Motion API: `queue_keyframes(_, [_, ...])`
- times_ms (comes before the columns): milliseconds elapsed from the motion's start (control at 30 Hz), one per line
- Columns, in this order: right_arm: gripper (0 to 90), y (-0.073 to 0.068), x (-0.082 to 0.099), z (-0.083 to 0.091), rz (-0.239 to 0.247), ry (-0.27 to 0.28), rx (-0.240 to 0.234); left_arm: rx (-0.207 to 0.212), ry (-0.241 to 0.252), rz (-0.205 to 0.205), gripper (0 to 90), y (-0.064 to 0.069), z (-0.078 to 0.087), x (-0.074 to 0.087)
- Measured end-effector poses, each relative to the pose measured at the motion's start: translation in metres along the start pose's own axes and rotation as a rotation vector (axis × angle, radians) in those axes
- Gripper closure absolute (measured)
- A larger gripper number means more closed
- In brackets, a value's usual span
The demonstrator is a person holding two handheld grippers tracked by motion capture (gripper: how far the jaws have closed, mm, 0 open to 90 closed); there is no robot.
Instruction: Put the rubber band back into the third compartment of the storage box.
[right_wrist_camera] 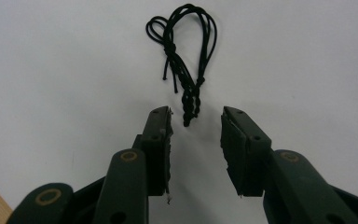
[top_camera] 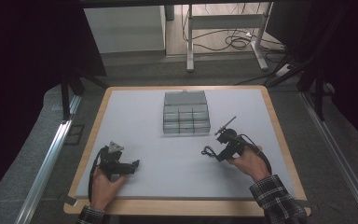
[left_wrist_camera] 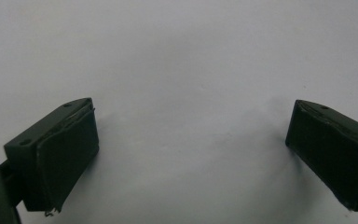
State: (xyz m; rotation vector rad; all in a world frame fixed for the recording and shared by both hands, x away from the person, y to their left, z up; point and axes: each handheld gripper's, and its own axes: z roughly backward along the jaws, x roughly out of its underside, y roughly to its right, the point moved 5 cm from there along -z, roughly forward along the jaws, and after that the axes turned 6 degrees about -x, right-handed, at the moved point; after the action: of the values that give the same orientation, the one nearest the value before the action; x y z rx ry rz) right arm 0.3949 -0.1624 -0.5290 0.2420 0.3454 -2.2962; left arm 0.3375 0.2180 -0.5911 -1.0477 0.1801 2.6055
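— Right claw (right_wrist_camera: pixel 196 122)?
— Jaws partly apart, gripping nothing; the knotted end of a black cord (right_wrist_camera: pixel 185 60) lies just at their tips on the white surface (top_camera: pixel 135 116).
— Left claw (left_wrist_camera: pixel 191 140)?
— Jaws spread wide over bare surface (nothing between them). Each hand rests low near the front edge; a grey compartment box (top_camera: pixel 186 112) sits farther back.

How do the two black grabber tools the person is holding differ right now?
The left gripper has its jaws spread wide, while the right gripper has them closer together, though open too. The left gripper faces bare white table; the right gripper points at a knotted black cord, whose end lies just ahead of its jaws. Both are hand-held, low over the table, gripping nothing.
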Motion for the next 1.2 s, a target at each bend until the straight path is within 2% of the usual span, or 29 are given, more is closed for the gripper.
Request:
queue_keyframes(167, [62.5,0.000,-0.008,-0.005,-0.012,-0.034,0.005,-0.001,0.000,-0.001,2.1,0.000,0.000,0.000])
queue_keyframes(233, [66.7,-0.001,-0.011,-0.006,-0.017,-0.049,0.007,0.000,0.000,0.000,2.1,0.000,0.000,0.000])
queue_keyframes(567, [75.9,-0.004,-0.024,-0.012,0.049,-0.134,0.063,0.000,0.000,0.000,2.1,0.000,0.000,0.000])
queue_keyframes(767, [80.7,-0.005,-0.030,-0.020,0.080,-0.186,0.074,0.000,0.000,0.000,2.1,0.000,0.000,0.000])
queue_keyframes(900, [83.6,-0.004,-0.031,-0.021,0.077,-0.196,0.082,0.000,0.000,0.000,2.1,0.000,0.000,0.000])
queue_keyframes(1200, [86.5,-0.005,-0.032,-0.012,0.062,-0.171,0.057,-0.001,0.000,0.000,2.1,0.000,0.000,0.000])
